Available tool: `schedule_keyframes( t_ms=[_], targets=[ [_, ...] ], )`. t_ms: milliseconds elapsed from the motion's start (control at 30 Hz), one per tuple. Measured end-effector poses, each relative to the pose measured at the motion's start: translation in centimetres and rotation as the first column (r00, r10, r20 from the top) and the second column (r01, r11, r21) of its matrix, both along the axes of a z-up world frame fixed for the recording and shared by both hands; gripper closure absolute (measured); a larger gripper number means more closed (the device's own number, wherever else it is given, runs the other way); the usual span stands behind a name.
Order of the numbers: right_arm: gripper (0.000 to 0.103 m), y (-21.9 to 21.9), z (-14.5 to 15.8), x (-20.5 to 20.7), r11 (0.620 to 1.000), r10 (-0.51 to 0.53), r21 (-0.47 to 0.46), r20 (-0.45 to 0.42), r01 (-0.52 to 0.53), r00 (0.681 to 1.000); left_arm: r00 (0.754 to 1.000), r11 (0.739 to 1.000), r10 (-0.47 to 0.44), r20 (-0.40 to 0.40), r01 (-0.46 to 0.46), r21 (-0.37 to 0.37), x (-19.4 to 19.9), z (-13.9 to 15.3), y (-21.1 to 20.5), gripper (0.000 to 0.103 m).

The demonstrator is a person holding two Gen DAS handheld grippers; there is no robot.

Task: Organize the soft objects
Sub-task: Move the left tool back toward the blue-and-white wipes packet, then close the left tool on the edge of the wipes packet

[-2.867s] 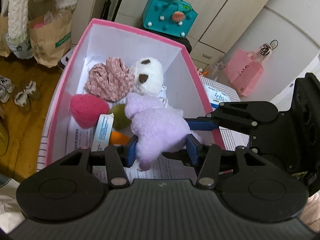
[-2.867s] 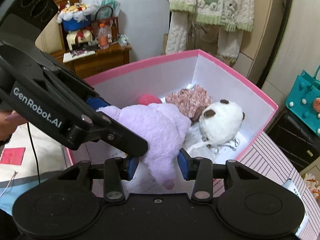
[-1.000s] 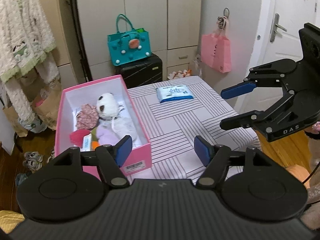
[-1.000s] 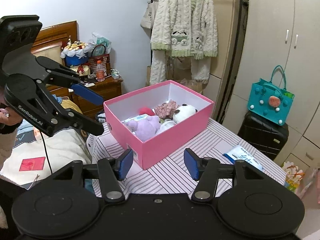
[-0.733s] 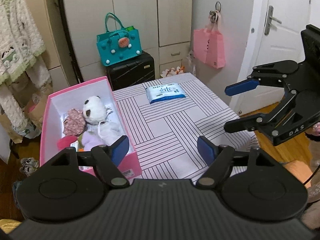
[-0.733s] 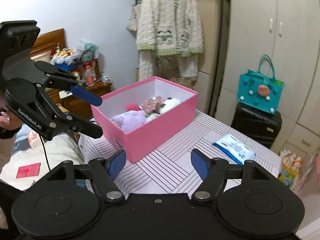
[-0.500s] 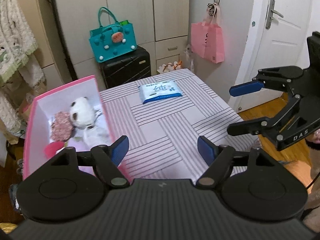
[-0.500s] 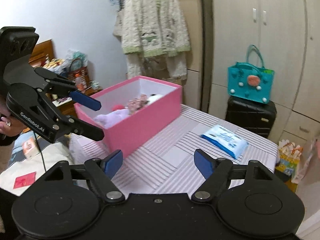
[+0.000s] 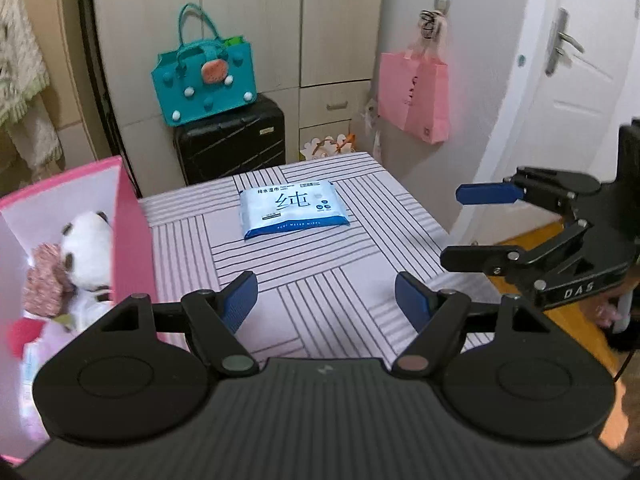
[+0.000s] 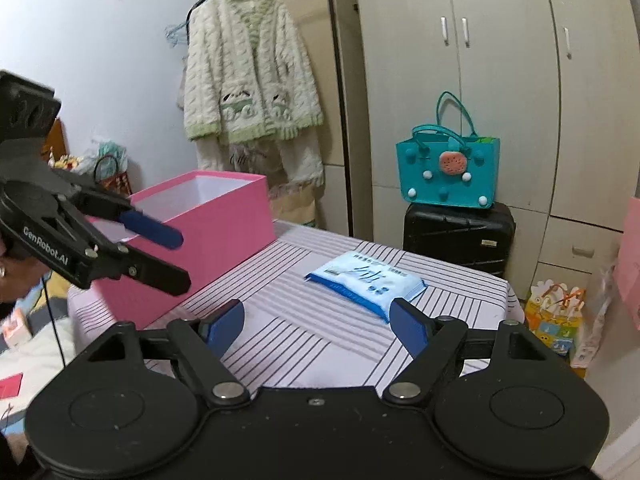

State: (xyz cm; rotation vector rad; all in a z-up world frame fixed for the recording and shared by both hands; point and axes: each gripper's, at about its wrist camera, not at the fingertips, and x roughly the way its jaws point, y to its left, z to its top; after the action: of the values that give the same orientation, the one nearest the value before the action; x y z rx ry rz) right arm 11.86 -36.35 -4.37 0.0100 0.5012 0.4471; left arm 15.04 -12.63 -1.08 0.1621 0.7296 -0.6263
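Observation:
The pink box (image 9: pixel 132 232) stands on the left of the striped table (image 9: pixel 320 264). In it I see a white panda plush (image 9: pixel 86 248), a floral pink cloth (image 9: pixel 42 280) and a red plush (image 9: pixel 22 336). My left gripper (image 9: pixel 326 300) hangs open over the table's near middle, empty. My right gripper (image 9: pixel 472 226) is open off the table's right edge, empty too. In the right wrist view the right gripper (image 10: pixel 316 322) faces a blue wipes pack (image 10: pixel 364 276), with the pink box (image 10: pixel 192 248) and left gripper (image 10: pixel 172 256) at the left.
The wipes pack (image 9: pixel 292 208) lies at the table's far side. Behind it a teal bag (image 9: pixel 204 80) sits on a black suitcase (image 9: pixel 232 144). A pink bag (image 9: pixel 414 100) hangs by the door. A cardigan (image 10: pixel 248 80) hangs behind the box.
The purple plush both grippers held over the box has been let go. Both grippers have drawn back from the box, swung right and sunk toward the table, jaws wider.

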Motion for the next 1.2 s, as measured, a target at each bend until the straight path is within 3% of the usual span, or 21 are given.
schedule_keyframes(
  t_ms=[133, 300, 400, 600, 733, 900, 1000, 1200],
  targets=[
    [0.019, -1.4, -2.1, 2.9, 0.997, -0.043, 0.062, -0.082, 0.048, 0.996, 0.998, 0.998, 0.060, -0.035, -0.061, -0.017, 2.3, -2.0, -1.0, 0.028],
    [0.019, -2.2, -3.5, 5.1, 0.996, -0.055, 0.058, -0.109, 0.061, 0.993, 0.993, 0.994, 0.107, -0.049, -0.108, -0.025, 4.7, -3.7, -2.1, 0.028],
    [0.019, -2.9, -4.0, 6.5, 0.992, -0.059, 0.103, -0.151, 0.075, 0.987, 0.990, 0.991, 0.124, -0.062, -0.126, -0.036, 6.1, -4.2, -2.9, 0.031],
    [0.020, -3.8, -4.7, 9.3, 0.983, -0.069, 0.152, -0.197, 0.100, 0.978, 0.983, 0.983, 0.179, -0.033, -0.180, -0.031, 8.6, -4.8, -4.7, 0.035],
    [0.022, -4.2, -5.3, 11.4, 0.974, -0.088, 0.181, -0.240, 0.134, 0.967, 0.967, 0.966, 0.246, -0.059, -0.250, -0.061, 10.5, -5.3, -4.8, 0.039],
    [0.040, -4.3, -6.2, 13.6, 0.973, -0.133, 0.148, -0.257, 0.175, 0.957, 0.937, 0.937, 0.334, -0.102, -0.341, -0.071, 12.5, -6.7, -4.6, 0.050],
    [0.041, -4.5, -6.7, 14.2, 0.968, -0.114, 0.184, -0.276, 0.169, 0.954, 0.927, 0.927, 0.363, -0.097, -0.369, -0.058, 13.2, -7.7, -5.0, 0.051],
    [0.041, -3.4, -7.0, 14.8, 0.973, -0.129, 0.149, -0.281, 0.176, 0.951, 0.904, 0.903, 0.425, -0.036, -0.427, -0.046, 14.3, -8.5, -5.5, 0.051]
  ],
)
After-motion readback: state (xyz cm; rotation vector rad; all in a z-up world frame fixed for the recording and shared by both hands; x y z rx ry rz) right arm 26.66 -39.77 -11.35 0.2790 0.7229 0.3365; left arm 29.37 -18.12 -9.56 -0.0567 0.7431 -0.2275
